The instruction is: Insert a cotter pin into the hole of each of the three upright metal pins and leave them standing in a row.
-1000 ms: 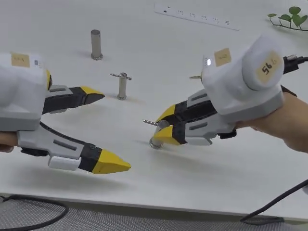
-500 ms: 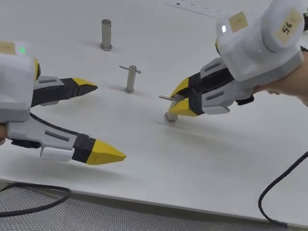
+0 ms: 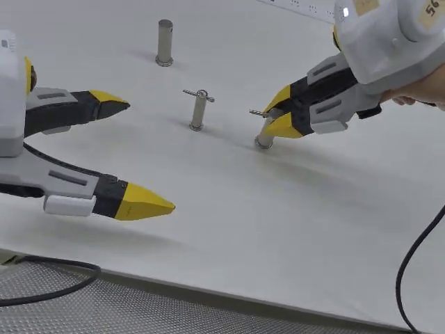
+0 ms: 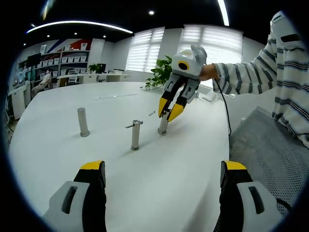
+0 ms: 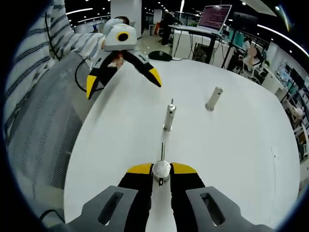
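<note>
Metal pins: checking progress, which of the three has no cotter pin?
The far pin, its top bare. The middle pin has one through it, as does the near pin in the right tool.

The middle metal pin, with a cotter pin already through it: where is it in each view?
Head view: middle pin upper centre, left of the right gripper.
Left gripper view: middle pin centre, above the left-hand jaw.
Right gripper view: middle pin centre, beyond the held third pin.
Shared landmark: the bare pin ending the row.
</note>
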### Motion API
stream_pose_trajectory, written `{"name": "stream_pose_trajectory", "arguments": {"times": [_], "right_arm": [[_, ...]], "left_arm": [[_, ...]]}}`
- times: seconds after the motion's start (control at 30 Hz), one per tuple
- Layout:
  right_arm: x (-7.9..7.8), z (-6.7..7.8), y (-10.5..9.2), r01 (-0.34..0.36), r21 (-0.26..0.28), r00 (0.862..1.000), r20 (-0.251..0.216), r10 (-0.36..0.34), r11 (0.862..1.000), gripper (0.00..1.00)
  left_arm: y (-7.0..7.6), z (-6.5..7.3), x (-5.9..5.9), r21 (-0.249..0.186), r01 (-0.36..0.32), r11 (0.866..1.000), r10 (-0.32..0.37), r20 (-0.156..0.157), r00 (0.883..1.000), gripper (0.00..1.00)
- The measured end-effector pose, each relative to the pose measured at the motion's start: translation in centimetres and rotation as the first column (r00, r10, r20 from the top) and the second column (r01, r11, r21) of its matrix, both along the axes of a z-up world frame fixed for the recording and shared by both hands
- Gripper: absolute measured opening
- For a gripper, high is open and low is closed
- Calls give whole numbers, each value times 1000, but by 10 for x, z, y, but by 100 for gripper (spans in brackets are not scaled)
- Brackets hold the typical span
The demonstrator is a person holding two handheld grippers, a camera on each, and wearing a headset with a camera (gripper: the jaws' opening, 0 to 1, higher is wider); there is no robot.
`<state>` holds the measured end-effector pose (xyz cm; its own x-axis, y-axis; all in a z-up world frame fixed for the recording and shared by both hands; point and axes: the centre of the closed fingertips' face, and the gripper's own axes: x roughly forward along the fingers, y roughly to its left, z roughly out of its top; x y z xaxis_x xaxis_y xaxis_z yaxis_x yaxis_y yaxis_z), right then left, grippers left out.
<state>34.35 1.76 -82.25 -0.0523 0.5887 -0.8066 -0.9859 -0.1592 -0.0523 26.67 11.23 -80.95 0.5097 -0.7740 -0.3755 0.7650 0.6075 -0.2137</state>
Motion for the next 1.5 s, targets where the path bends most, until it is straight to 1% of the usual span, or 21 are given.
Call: {"name": "stream_pose_trajectory", "arguments": {"times": [0.07, 0.17, 0.27, 0.33, 0.5, 0.57, 0.67, 0.7, 0.73, 0.8, 0.87, 1.0, 1.07, 1.1, 1.17, 1.2, 1.23, 1.3, 1.37, 1.43, 1.5], "right_arm": [[-1, 0, 1, 6, 7, 1000, -14, -6, 1000, 14], [-3, 0, 4, 8, 21, 1000, -25, -7, 1000, 14], [-4, -1, 8, -2, 24, 1000, -23, 2, 1000, 14], [-4, -2, 10, -6, 21, 1000, -23, 6, 1000, 14], [-6, -1, 14, -23, 21, 999, -24, 24, 1000, 14], [-2, -1, 15, -24, 24, 999, -30, 25, 999, 14], [0, -1, 18, -19, 43, 999, -43, 21, 999, 14], [0, -1, 18, -9, 42, 999, -52, 11, 999, 14], [0, -1, 18, -6, 47, 999, -51, 8, 999, 14], [1, -1, 18, -10, 51, 999, -49, 12, 999, 14], [2, -2, 18, -11, 51, 999, -47, 14, 999, 14], [1, -3, 18, -11, 50, 998, -56, 14, 999, 15], [1, -3, 18, -3, 47, 998, -60, 6, 999, 16], [1, -5, 17, -3, 38, 998, -62, 6, 999, 17], [-1, -8, 15, -5, 30, 998, -60, 6, 1000, 28], [2, -7, 15, 10, 47, 999, -41, -8, 999, 35], [4, -6, 14, 32, 55, 999, -43, -29, 998, 38], [9, 0, 13, 95, 93, 995, -43, -91, 991, 40], [13, 9, 10, 145, 136, 989, -40, -141, 980, 43], [12, 19, 6, 197, 179, 980, -57, -190, 964, 47], [10, 27, 0, 268, 225, 962, -109, -249, 937, 49]], "left_arm": [[5, 0, 2, -2, -12, 1000, 12, -3, 1000, 99], [19, -3, 8, 5, -30, 1000, 30, -4, 1000, 99], [26, -3, 11, 12, -45, 999, 45, 2, 999, 99], [33, -3, 15, 18, -69, 997, 69, 14, 998, 99], [43, -1, 19, 4, -89, 996, 89, 19, 996, 99], [45, -2, 19, 3, -91, 996, 90, 20, 996, 99], [47, -3, 18, 15, -87, 996, 86, 38, 996, 99], [48, -3, 18, 13, -87, 996, 87, 37, 996, 99], [48, -2, 17, 7, -87, 996, 87, 33, 996, 99], [48, 0, 17, 2, -85, 996, 84, 43, 996, 99], [48, 0, 17, -2, -87, 996, 87, 39, 995, 99], [48, -2, 17, 1, -85, 996, 85, 38, 996, 99], [46, 0, 17, -2, -78, 997, 78, 40, 996, 99], [45, 1, 17, -3, -76, 997, 76, 43, 996, 99], [45, 3, 18, -1, -76, 997, 76, 48, 996, 99], [45, 4, 18, -2, -77, 997, 77, 50, 996, 99], [45, 5, 19, -5, -77, 997, 77, 50, 996, 99], [44, 8, 19, -12, -76, 997, 77, 51, 996, 99], [44, 9, 19, -5, -69, 998, 69, 53, 996, 99], [44, 11, 19, 0, -65, 998, 65, 55, 996, 99], [46, 15, 21, -7, -74, 997, 74, 55, 996, 99]]}}
